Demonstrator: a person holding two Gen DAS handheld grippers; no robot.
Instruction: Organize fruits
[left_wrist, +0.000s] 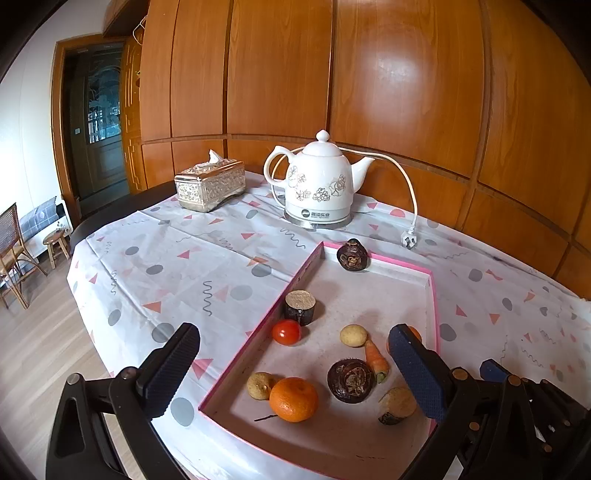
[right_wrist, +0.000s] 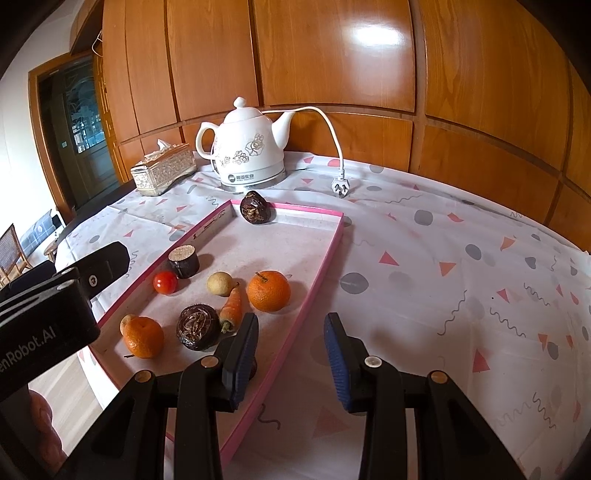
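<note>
A pink-rimmed tray (left_wrist: 306, 267) holds an orange (left_wrist: 293, 398), a tomato (left_wrist: 286, 332), a carrot (left_wrist: 376, 358), two dark wrinkled fruits (left_wrist: 351, 380) (left_wrist: 352, 254), a dark stub with a tan cut top (left_wrist: 300, 306) and small tan fruits (left_wrist: 354, 335). My left gripper (left_wrist: 293, 332) hovers open over the tray's near half with nothing between its fingers. My right gripper (right_wrist: 291, 319) is open with a narrow empty gap over the tray's right rim (right_wrist: 321, 258). It is just in front of a second orange (right_wrist: 268, 291) and the carrot (right_wrist: 231, 306).
A white kettle (left_wrist: 317, 184) stands behind the tray, its cord and plug (left_wrist: 408, 240) lying on the patterned cloth. A silver tissue box (left_wrist: 210, 184) sits at the back left. A wooden wall closes off the back, and the table's left edge drops to the floor.
</note>
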